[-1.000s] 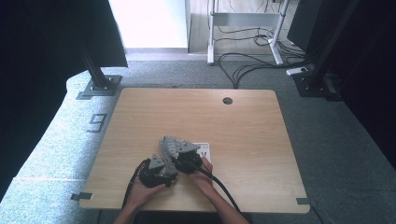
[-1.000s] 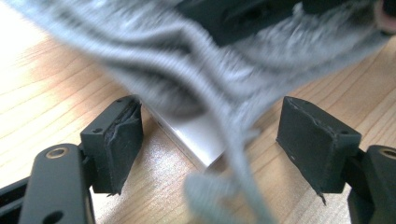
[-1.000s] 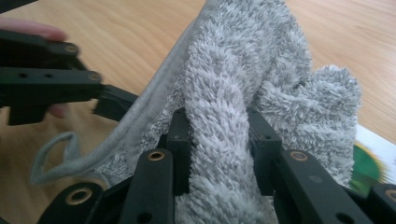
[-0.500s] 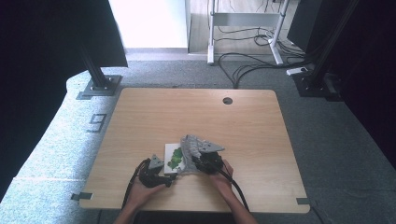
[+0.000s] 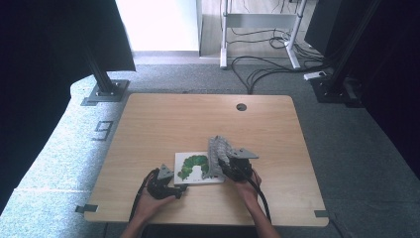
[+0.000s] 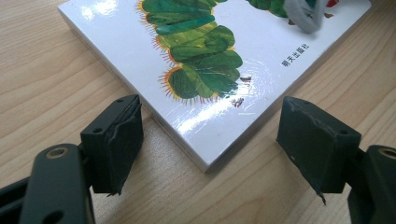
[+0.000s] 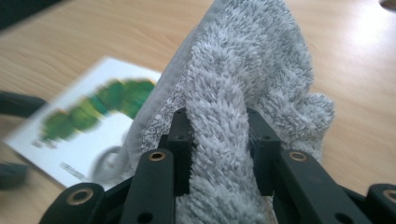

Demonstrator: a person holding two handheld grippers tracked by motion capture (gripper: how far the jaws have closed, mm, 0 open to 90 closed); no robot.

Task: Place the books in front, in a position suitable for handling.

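Note:
A white book [image 5: 195,167] with a green caterpillar on its cover [image 6: 201,60] lies flat on the wooden table [image 5: 198,124], near the front. My left gripper [image 5: 181,190] is open, its jaws straddling the book's near corner [image 6: 205,161] without touching it. My right gripper [image 5: 221,168] is shut on a grey fluffy cloth [image 7: 243,107], which bunches up between the jaws. The cloth [image 5: 218,156] rests over the book's right end, and the same book [image 7: 88,126] appears blurred to the left in the right gripper view.
A round cable hole [image 5: 241,107] sits near the table's far edge. Black stands [image 5: 101,84] and a tangle of cables [image 5: 267,64] lie on the carpet beyond the table. Bare wood stretches behind and to both sides of the book.
The right gripper has dragged the cloth rightward across the book, uncovering the caterpillar cover. The left gripper has stayed at the book's near left corner.

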